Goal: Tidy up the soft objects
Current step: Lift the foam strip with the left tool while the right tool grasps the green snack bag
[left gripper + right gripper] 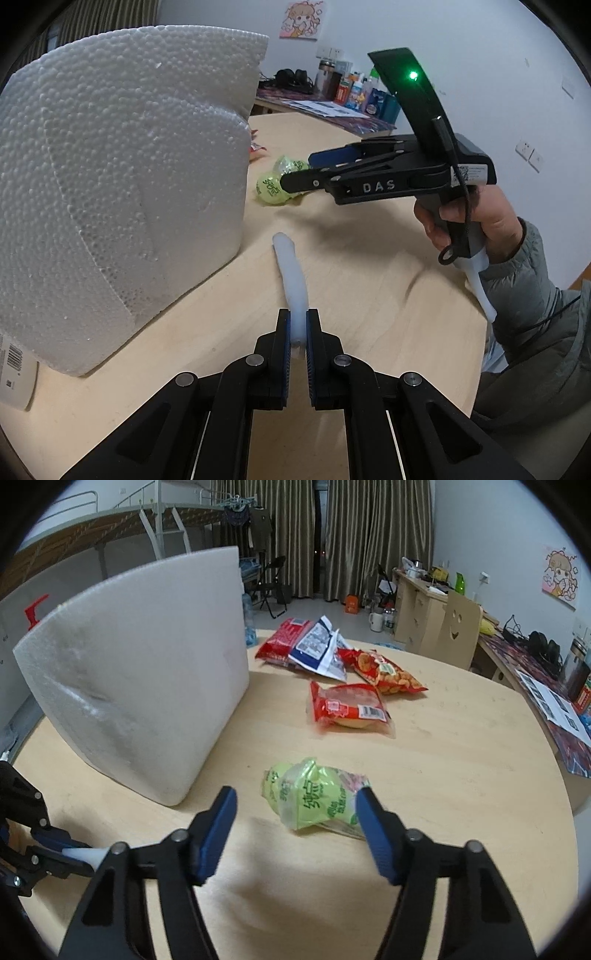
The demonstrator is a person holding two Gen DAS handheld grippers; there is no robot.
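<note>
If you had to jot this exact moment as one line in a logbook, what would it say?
left gripper: shut on white tube | right gripper: open, facing green snack bag | foam box: upright on table

Black tool [297, 332] (blue pads), grey puffy sleeve [532, 295].

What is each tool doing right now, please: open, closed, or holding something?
Left tool: closed on the white foam strip.
Right tool: open, holding nothing, poised just short of the green snack bag.
</note>
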